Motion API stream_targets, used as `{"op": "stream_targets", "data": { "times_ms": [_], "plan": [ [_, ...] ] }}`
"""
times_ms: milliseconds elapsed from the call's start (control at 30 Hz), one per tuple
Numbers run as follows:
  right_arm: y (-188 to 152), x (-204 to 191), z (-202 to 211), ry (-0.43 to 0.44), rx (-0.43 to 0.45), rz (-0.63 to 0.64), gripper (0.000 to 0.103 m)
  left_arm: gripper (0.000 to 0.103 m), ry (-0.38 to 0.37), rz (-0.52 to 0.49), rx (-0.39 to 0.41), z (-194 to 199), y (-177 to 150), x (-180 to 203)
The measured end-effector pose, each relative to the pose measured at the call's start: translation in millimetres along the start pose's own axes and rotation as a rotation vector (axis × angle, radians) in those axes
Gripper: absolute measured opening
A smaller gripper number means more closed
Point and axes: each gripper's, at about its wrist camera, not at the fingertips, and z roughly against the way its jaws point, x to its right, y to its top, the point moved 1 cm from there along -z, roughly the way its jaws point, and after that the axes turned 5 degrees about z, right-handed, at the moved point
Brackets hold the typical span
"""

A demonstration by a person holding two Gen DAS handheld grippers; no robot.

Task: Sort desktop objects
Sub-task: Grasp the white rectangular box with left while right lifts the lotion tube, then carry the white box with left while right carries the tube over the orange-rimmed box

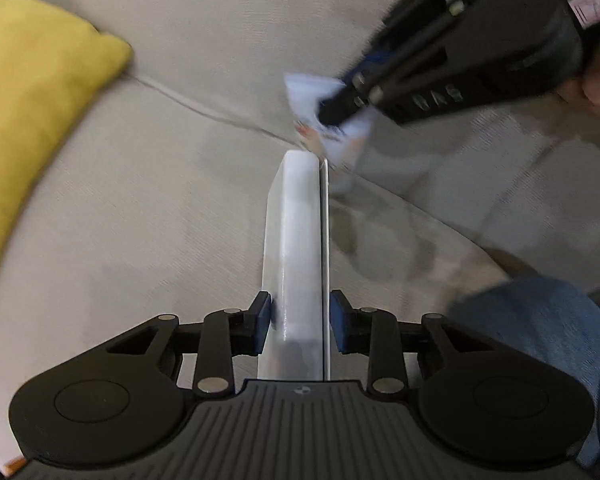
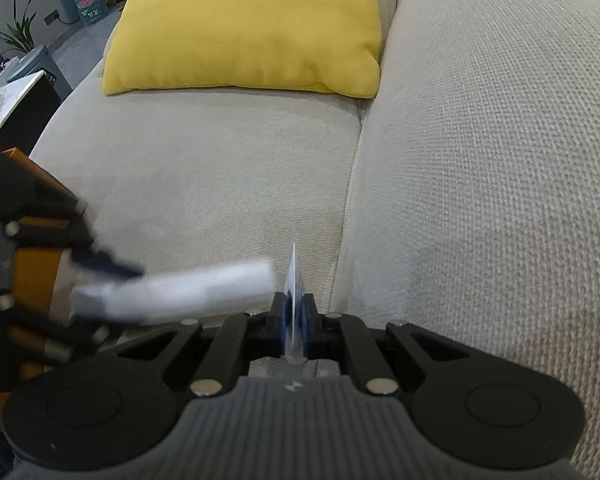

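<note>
My left gripper (image 1: 300,316) is shut on a flat white box (image 1: 296,240), seen edge-on, with its blue pads (image 1: 265,320) pressing both faces. The box sticks out ahead over the beige sofa seat (image 1: 140,200). In the right wrist view the same box (image 2: 188,290) is a blurred white bar coming from the left gripper (image 2: 92,300) at the left edge. My right gripper (image 2: 294,320) is shut on a thin white printed card (image 2: 293,276), seen edge-on. From the left wrist view, the card (image 1: 306,98) shows blue and orange print, held by the right gripper (image 1: 334,114) just beyond the box's tip.
A yellow cushion (image 2: 248,28) leans at the sofa's far end, also the cushion (image 1: 32,100) at left. The sofa backrest (image 2: 500,160) rises on the right. An orange box (image 2: 36,240) sits behind the left gripper. A denim-clad leg (image 1: 540,320) is near the seat edge.
</note>
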Motion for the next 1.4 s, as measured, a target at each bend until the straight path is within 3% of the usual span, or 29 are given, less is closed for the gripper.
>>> {"op": "stream_targets", "data": {
  "times_ms": [167,433,467,600,733,1100,1400],
  "plan": [
    [-0.2,-0.6,0.1,-0.002,0.0,0.008,0.007,0.036,-0.071,0.09,-0.008,-1.6,-5.3,-19.1],
    [3.0,-3.3,-1.4,0.001,-0.005,0.004,0.007,0.043,-0.027,0.135,0.013,-1.4,6.7,-56.0],
    [2.4,-3.2,-1.2,0.0,-0.005,0.006,0.007,0.051,-0.007,0.145,0.015,-1.9,6.3,-59.9],
    [2.8,-5.1,-1.2,-0.002,-0.004,0.01,0.007,0.049,0.071,0.148,0.018,-9.0,8.6,-69.7],
    [1.7,-4.1,-1.1,0.003,-0.006,0.004,0.007,0.047,0.103,0.15,0.011,-16.3,11.1,-70.7],
    [-0.9,-6.3,-0.9,-0.021,-0.046,0.02,0.009,0.065,0.286,0.007,0.024,-39.6,29.0,-33.5],
    [-6.0,-13.7,2.3,-0.027,-0.05,0.039,0.009,0.072,0.343,0.066,0.0,-60.5,46.2,-28.9]
  ]
}}
